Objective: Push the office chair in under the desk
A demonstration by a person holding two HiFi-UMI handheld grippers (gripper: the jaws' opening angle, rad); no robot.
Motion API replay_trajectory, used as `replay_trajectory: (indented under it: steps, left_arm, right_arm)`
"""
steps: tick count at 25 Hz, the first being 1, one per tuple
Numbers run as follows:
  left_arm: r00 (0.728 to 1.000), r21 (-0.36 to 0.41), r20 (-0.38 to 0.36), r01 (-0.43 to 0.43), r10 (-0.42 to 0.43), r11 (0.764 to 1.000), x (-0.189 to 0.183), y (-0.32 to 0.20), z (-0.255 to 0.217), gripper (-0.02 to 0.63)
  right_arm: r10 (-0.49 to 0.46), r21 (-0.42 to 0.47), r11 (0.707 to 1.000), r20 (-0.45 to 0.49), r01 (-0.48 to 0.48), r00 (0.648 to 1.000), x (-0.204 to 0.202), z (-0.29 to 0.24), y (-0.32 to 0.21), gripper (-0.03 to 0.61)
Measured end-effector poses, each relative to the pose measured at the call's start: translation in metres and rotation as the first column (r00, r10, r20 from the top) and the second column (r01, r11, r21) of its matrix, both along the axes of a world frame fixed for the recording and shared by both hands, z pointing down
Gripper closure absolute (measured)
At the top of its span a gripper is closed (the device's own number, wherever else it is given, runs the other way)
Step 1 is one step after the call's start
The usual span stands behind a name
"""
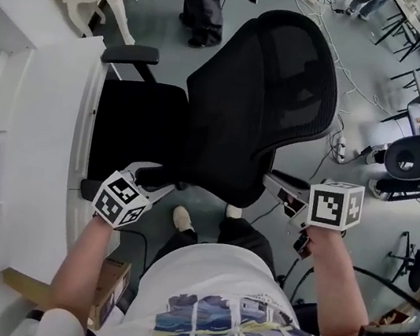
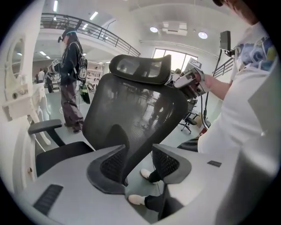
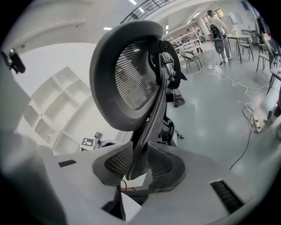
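The black mesh-back office chair [image 1: 261, 100] stands just beside the white desk [image 1: 48, 136], not yet under, & since the right gripper [image 3: 140, 151] clamps its backrest [image 3: 131, 79] but the left gripper [image 2: 137, 151] sits half closed round it w/ a gap, a push may swivel it, black armrest [image 1: 131, 53] hitting desk.

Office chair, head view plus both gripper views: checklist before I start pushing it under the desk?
1. Right claw clamped on the backrest edge of the black mesh office chair: ok, both pads sit against it.
2. Left claw clamped: not ok, the backrest edge stands between the jaws but a gap shows at one pad.
3. Black seat faces the white desk: ok, its front is at the desk edge.
4. Black armrest clears the desk top: cannot tell.
5. Castors free of the white floor cable: cannot tell, the base is hidden under the seat.
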State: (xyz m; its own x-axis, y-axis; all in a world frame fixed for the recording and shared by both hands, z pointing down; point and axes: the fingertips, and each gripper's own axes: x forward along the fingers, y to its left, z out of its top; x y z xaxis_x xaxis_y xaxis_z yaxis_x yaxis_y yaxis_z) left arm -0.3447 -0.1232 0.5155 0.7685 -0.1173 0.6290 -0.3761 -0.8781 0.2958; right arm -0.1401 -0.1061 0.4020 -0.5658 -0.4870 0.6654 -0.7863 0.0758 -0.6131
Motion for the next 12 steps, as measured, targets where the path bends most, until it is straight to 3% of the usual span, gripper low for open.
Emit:
replay_trajectory:
  steps: [2,7,10,12]
  left_arm:
    - [0.999,0.021,-0.025,0.025,-0.025,0.999,0.009,0.000,-0.017,0.442]
    - [0.993,0.048,-0.067,0.105,-0.102,0.993,0.030,-0.001,-0.060,0.545]
    - [0.979,0.079,-0.080,0.195,-0.189,0.978,0.037,-0.011,-0.084,0.589]
    - [0.968,0.097,-0.088,0.244,-0.236,0.965,0.044,-0.015,-0.096,0.600]
  right_arm:
    - [-0.035,0.015,0.999,-0.020,0.035,0.999,0.003,-0.006,0.004,0.500]
    - [-0.170,0.050,0.984,-0.047,0.172,0.984,0.002,-0.032,0.012,0.526]
    - [-0.308,0.105,0.945,-0.030,0.310,0.951,-0.007,-0.049,0.006,0.538]
    - [-0.417,0.155,0.898,0.001,0.411,0.909,-0.017,-0.061,0.006,0.543]
